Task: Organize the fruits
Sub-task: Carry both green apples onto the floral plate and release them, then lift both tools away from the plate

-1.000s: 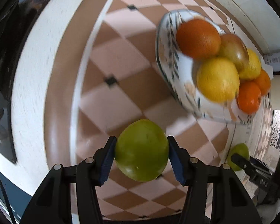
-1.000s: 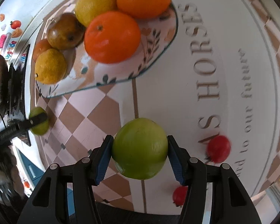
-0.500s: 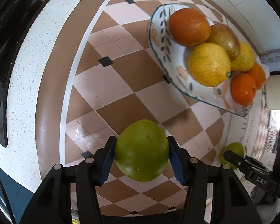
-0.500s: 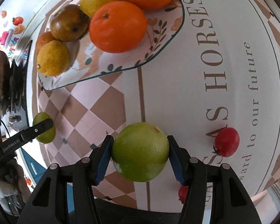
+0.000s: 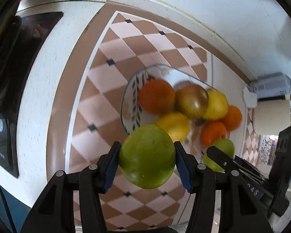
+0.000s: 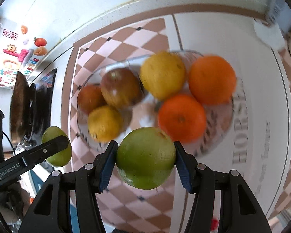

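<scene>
1. My left gripper (image 5: 147, 160) is clamped on a green fruit (image 5: 147, 156); both blue pads press its sides, fruit held off the counter.
2. My right gripper (image 6: 145, 159) grips a second green fruit (image 6: 146, 157) the same way, pads tight on both flanks.
3. Both held fruits sit just in front of the glass plate (image 6: 226, 134), near its closer edge; can't tell if either is over the rim.
4. Plate load, right view: two oranges at right (image 6: 212, 79) and (image 6: 182, 118), yellow fruit (image 6: 162, 74) at rear centre, brownish apple-like fruit (image 6: 120, 87), smaller orange-brown one (image 6: 90, 99) and another yellow fruit (image 6: 104, 123) at left.
5. Plate rests on checkered pink/brown mat (image 5: 110, 81), partly over a white mat w/ lettering (image 6: 240, 136).
6. Each cam catches the other gripper w/ its fruit off to the side. Both views motion-blurred.
</scene>
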`<move>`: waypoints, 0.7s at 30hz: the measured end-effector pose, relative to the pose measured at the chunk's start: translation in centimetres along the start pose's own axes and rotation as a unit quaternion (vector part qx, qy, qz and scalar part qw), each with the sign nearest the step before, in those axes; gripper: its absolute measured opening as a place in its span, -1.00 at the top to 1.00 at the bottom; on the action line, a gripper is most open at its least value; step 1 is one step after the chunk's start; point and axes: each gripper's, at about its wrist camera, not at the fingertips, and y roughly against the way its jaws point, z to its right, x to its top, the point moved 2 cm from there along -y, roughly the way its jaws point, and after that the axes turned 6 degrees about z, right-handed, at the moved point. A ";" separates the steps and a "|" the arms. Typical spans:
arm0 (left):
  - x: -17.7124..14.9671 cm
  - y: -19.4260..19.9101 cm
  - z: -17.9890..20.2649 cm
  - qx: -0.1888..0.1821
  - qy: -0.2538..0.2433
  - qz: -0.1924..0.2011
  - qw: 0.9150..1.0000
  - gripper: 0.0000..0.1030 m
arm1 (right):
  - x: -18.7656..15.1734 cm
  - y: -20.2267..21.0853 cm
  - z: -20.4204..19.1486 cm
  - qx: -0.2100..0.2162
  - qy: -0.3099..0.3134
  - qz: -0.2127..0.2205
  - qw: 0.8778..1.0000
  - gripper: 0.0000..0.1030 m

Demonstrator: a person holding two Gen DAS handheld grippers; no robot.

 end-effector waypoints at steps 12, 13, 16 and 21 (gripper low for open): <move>3.1 -3.9 -1.5 -0.014 0.044 -0.057 0.997 -0.30 | 2.6 -0.1 -1.5 -0.018 0.005 0.018 1.000 -0.63; 3.1 -3.9 -1.5 -0.015 0.044 -0.057 0.997 -0.62 | 2.6 0.1 -1.4 -0.022 0.005 0.020 1.000 -0.66; 3.2 -3.3 -1.0 -0.009 0.026 -0.047 0.998 -0.70 | 2.6 0.8 -0.9 -0.030 0.005 0.025 0.999 -0.69; 3.2 -2.0 -0.5 0.021 -0.008 -0.028 0.999 -0.70 | 2.0 1.9 -0.5 -0.056 0.009 0.032 0.998 -0.78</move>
